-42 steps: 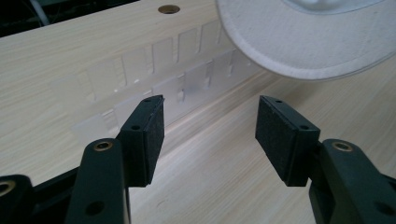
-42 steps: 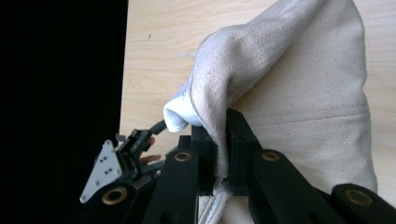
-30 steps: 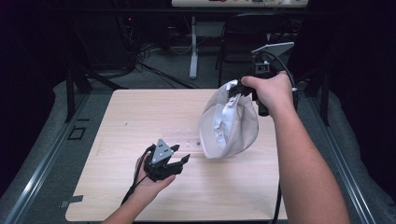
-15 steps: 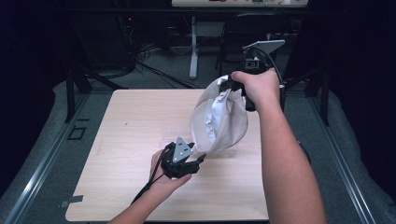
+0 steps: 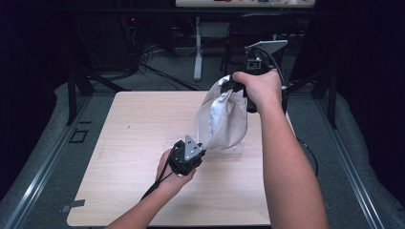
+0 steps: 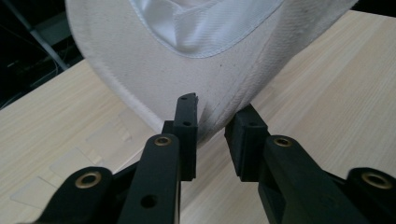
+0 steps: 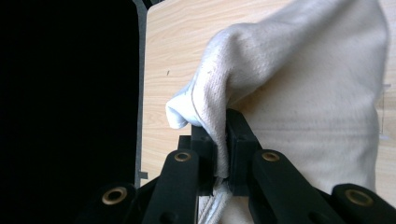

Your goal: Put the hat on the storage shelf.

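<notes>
Both forearms were left bare, with no sleeve seen on either. Each hand-held gripper was built of black parts. The left hand-held gripper point(image 5: 203, 147) was topped by a grey three-cornered plate, and a black cable was trailed from it toward the bottom edge. The right hand-held gripper point(image 5: 228, 87) was fitted with a similar grey plate and a looping black cable. In both gripper views, brass-coloured rivets were set along the black jaw links

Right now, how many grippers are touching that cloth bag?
2. The right gripper is clamped on the cloth bag at its top edge, holding it above the table. The left gripper has open jaws around the bottom edge.
</notes>
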